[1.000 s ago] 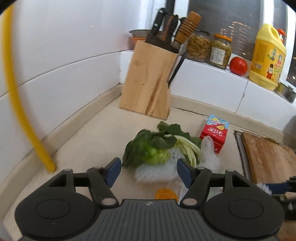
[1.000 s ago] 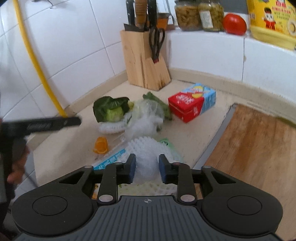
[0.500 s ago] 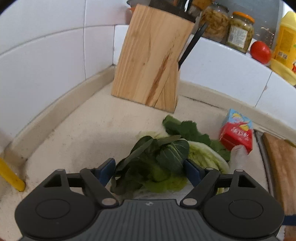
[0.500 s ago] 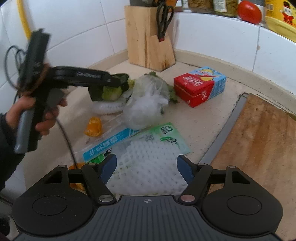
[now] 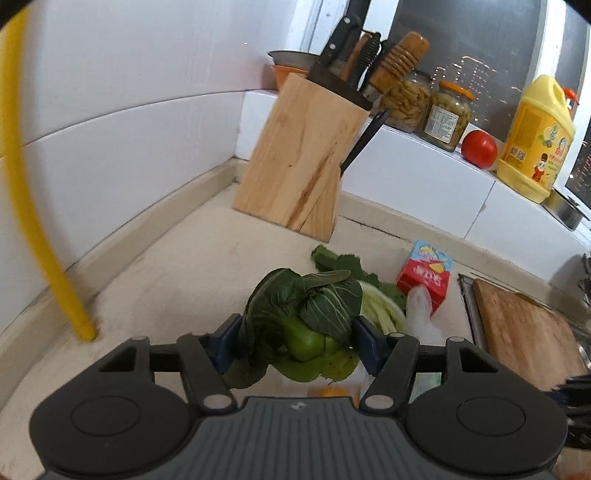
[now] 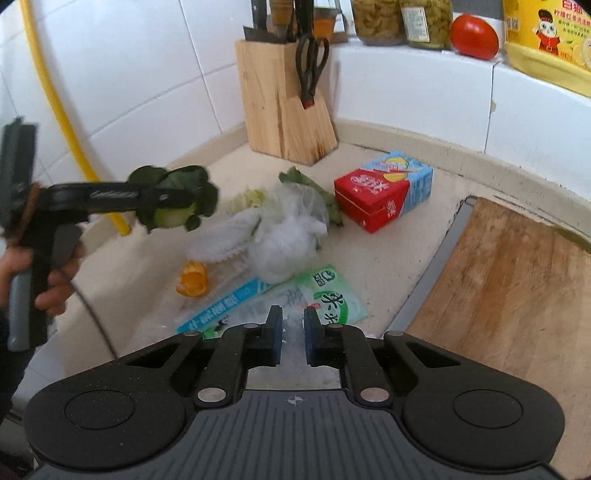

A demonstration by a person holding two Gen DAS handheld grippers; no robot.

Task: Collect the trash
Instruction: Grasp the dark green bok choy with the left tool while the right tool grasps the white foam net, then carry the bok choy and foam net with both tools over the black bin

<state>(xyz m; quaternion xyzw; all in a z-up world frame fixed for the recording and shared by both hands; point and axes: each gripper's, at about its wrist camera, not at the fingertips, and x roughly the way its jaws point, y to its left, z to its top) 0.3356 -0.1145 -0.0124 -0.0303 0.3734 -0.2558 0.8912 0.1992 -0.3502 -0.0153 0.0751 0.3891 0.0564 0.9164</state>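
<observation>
Your left gripper [image 5: 297,341] is closing on the greens [image 5: 306,317], lifted off the counter [image 6: 384,258], while your right gripper [image 6: 293,326] closes over wrappers [image 6: 269,299] just ahead, gripping nothing I can confirm; carton [image 6: 384,188], peel [image 6: 192,282] and bag [image 6: 284,236] remain.

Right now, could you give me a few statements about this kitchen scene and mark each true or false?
1. The left gripper has the greens between its closing jaws. True.
2. The carton stands upright. False: it lies on its side on the counter.
3. A tomato sits on the ledge. True.
4. The orange peel lies on the board. False: it lies on the counter.
5. Scissors hang on the knife block. True.
</observation>
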